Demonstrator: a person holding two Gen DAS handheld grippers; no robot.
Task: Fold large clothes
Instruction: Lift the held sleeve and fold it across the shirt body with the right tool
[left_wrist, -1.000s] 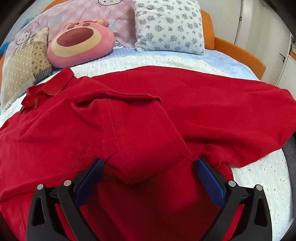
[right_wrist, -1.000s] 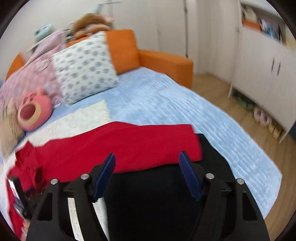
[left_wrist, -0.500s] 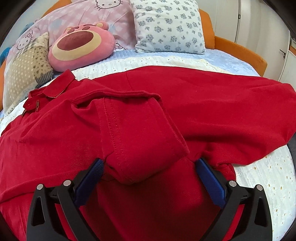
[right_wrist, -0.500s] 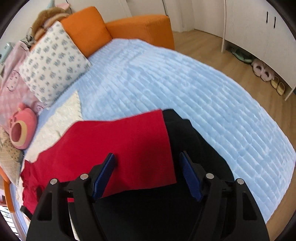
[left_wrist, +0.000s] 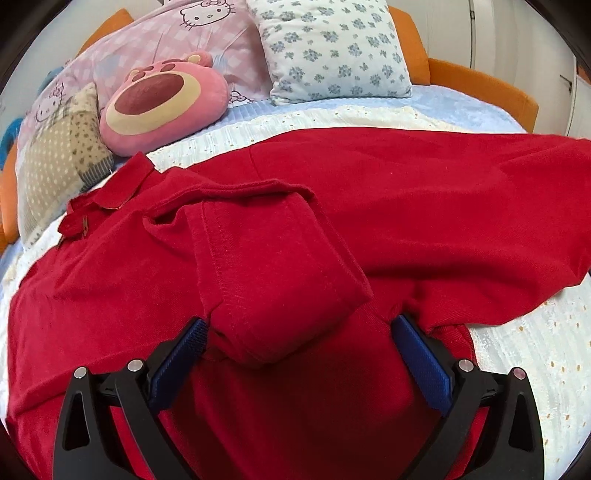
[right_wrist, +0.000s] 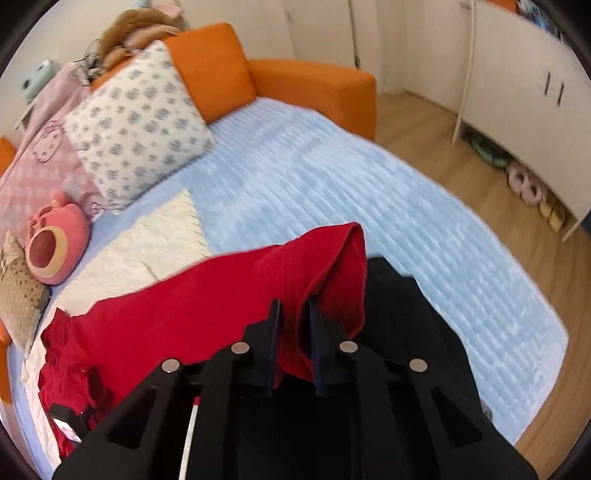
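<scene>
Since the earlier frame, the right gripper (right_wrist: 293, 306) has gone from wide open above flat red cloth to nearly closed, and its jaws are closing on a bunched fold of the red polo shirt (right_wrist: 207, 302) at its hem end, which now stands up between the pads in a raised ridge. Beside that fold, to the right, lies a black garment (right_wrist: 402, 314) on the pale blue quilted bedspread (right_wrist: 314, 177).

From the left wrist view little has changed: the left gripper (left_wrist: 295, 350) stands wide open, its blue pads (left_wrist: 419, 363) on either side of the short sleeve (left_wrist: 273, 280) that is folded in over the shirt's body, and neither pad presses the cloth. The shirt lies spread across a white eyelet blanket (left_wrist: 524, 354) on the bed, with its collar (left_wrist: 122, 182) toward the pillows.

At the head of the bed sit a pink bear-face cushion (left_wrist: 162, 103), a floral white pillow (left_wrist: 332, 51), a pink Hello Kitty pillow (left_wrist: 177, 40) and a beige dotted cushion (left_wrist: 55, 162), all against an orange headboard (right_wrist: 210, 66). White cabinets (right_wrist: 524, 96) and slippers (right_wrist: 524, 184) on the wooden floor show at the right.
</scene>
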